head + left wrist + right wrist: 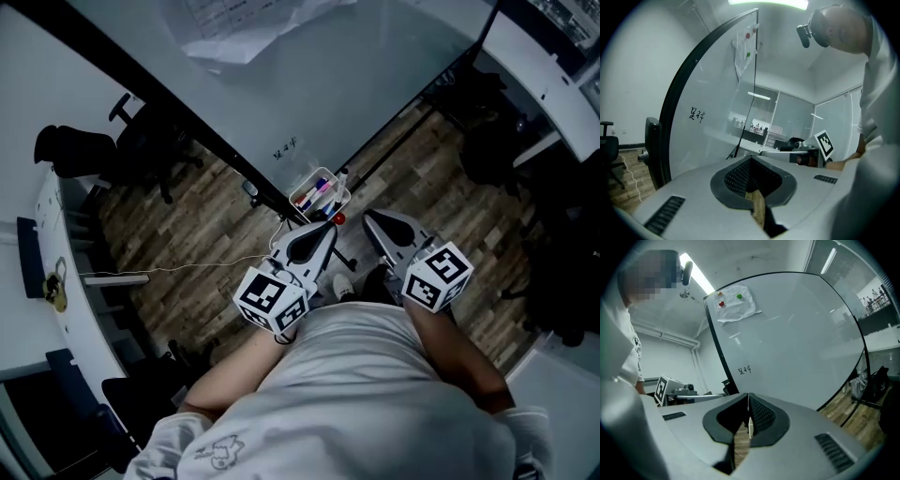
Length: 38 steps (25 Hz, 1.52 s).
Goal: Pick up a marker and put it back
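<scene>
Several markers (315, 193) lie in a small wire basket (329, 176) hung at the lower edge of the whiteboard (309, 84). In the head view my left gripper (329, 228) points at the basket from just below it, jaws together with nothing between them. Beside it, to the right, my right gripper (369, 217) is also shut and empty. A small red round thing (338, 218) shows between the two tips; I cannot tell what it is. In the left gripper view the left gripper (751, 160) faces the board, as does the right gripper (748, 397) in its own view.
The whiteboard carries small handwriting (284, 146) and a crumpled paper (234, 33) pinned high. Its stand's dark legs (394, 141) spread over the wooden floor (187, 244). Office chairs (75, 150) and a white desk (70, 309) stand at left, dark bags (487, 141) at right.
</scene>
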### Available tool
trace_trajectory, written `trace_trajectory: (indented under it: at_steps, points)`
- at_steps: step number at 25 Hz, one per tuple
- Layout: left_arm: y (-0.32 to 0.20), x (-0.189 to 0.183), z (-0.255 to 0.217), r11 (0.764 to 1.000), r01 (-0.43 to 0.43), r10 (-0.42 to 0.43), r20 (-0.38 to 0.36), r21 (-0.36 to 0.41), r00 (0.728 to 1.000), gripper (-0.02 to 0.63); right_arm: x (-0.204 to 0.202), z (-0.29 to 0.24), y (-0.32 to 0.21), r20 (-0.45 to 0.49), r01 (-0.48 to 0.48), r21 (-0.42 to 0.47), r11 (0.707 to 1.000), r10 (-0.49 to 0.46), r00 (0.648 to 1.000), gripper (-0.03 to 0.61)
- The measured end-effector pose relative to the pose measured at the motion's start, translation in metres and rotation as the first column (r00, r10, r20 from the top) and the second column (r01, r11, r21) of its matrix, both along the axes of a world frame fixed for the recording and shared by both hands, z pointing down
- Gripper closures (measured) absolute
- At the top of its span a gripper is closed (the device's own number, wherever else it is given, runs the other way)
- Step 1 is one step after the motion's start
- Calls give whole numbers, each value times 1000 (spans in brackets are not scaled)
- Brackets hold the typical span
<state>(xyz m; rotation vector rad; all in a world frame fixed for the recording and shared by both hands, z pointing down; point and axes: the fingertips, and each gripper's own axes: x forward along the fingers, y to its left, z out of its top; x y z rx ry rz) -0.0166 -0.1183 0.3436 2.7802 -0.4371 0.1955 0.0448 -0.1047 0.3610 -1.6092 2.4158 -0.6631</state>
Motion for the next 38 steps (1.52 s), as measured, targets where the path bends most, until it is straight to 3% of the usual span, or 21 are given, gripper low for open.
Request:
trace_trajectory:
  at_steps: [8, 22, 27, 30, 34, 38]
  points:
    - [-36, 18, 27, 999, 37, -37, 68, 5, 997, 609, 15, 26, -37, -14, 20, -20, 1000, -21, 1000, 568]
    - [-58, 42, 69, 996, 68, -60, 147, -52, 987, 609, 17, 83, -66, 71, 92, -109, 990, -85, 994, 566]
    - [-66, 43, 78, 998, 63, -61, 194, -2, 979, 609, 17, 100, -75, 58, 101, -130, 986, -94, 994, 566]
    - [-69, 45, 82, 998, 62, -56, 208, -22, 976, 609, 19, 107, -83, 56, 101, -139, 985, -94, 994, 565]
    - [-70, 46, 89, 997, 68, -57, 223, -41, 973, 609, 18, 110, -91, 69, 118, -140, 983, -110, 992, 516]
    - [-72, 46, 95, 995, 78, -63, 231, -56, 971, 609, 17, 113, -94, 70, 135, -143, 981, -126, 990, 506]
